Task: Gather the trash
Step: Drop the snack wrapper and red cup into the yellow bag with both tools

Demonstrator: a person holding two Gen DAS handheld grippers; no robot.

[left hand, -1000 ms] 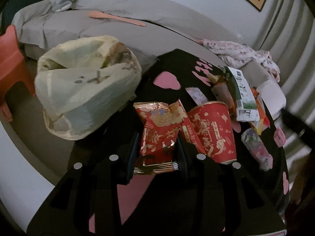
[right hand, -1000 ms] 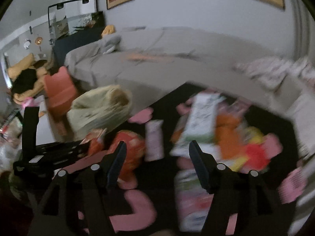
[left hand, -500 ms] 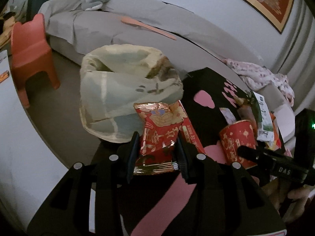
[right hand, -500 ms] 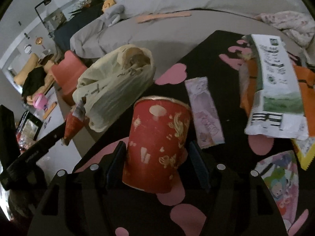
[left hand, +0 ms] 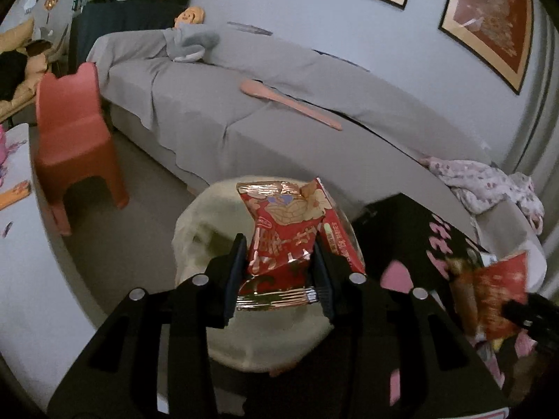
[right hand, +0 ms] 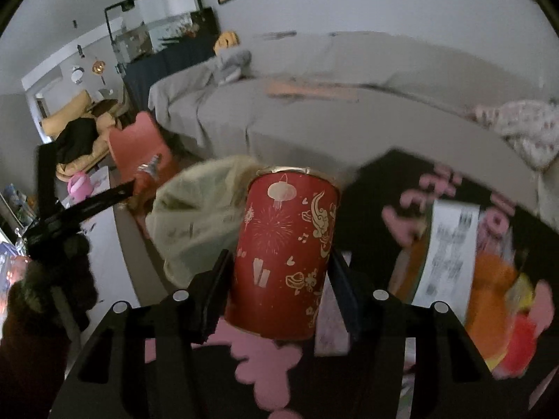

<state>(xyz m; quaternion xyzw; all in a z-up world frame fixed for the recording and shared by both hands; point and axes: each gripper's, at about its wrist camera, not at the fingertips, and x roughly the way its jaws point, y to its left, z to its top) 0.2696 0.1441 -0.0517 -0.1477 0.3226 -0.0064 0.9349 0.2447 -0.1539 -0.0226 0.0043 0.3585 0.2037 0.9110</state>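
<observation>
Gripping crumpled red foil wrapper (left hand: 279, 244), left hand-held gripper (left hand: 277, 272) just loosening; right hand-held gripper (right hand: 279, 282) tightening on red gold-printed cup (right hand: 284, 251)

Glossy foil snack wrapper (left hand: 283, 237)

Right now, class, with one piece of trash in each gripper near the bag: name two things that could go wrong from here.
1. The left gripper, whose jaws have just been opening, has the red snack wrapper between them over the pale trash bag; a light wrapper might drift past the floppy rim.
2. The right gripper clamps the red paper cup low down; it may tip, or crowd the other gripper at the bag.
</observation>
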